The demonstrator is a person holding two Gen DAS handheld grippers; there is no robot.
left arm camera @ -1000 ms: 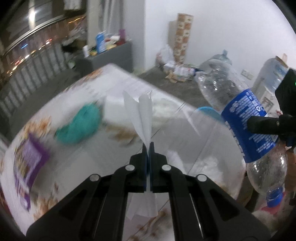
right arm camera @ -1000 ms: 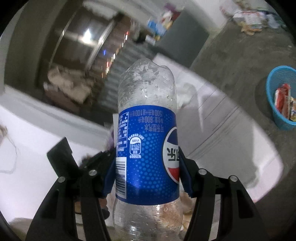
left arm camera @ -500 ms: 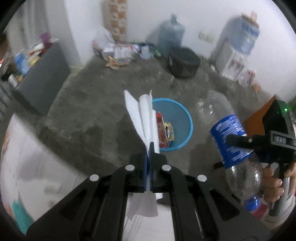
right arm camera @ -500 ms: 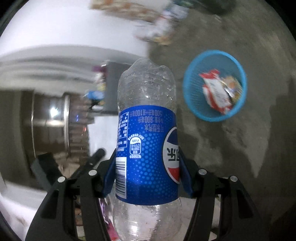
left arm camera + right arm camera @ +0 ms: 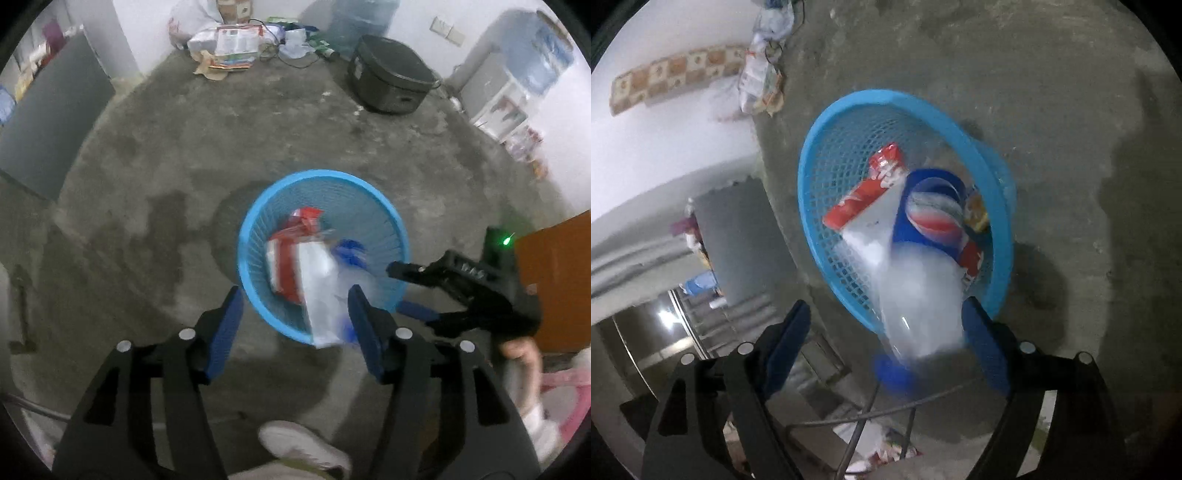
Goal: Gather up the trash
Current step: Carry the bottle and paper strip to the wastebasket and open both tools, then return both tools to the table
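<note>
A blue mesh basket (image 5: pixel 255 221) stands on the concrete floor with red snack wrappers (image 5: pixel 291 254) in it. My left gripper (image 5: pixel 297 328) hangs just above its near rim, jaws opening. A white folded paper (image 5: pixel 317 295) falls loose between its fingers, blurred. My right gripper (image 5: pixel 886 325) is over the same basket (image 5: pixel 812 155), jaws opening too. The clear bottle with a blue label (image 5: pixel 923 258) slips base first into the basket, its blue cap (image 5: pixel 894 373) still between the pads with a wide gap on the left. From the left wrist, the right gripper (image 5: pixel 406 290) shows at the basket's right rim.
A black round appliance (image 5: pixel 391 85) and a pile of bags and boxes (image 5: pixel 229 40) sit by the far wall. A grey cabinet (image 5: pixel 48 125) is at the left, an orange-brown panel (image 5: pixel 554 280) at the right. A person's shoe (image 5: pixel 306 450) stands near the basket.
Both grippers swung away from the table and came down over the blue basket. The left one let go of the paper, the right one let go of the bottle, and both things are dropping in.
</note>
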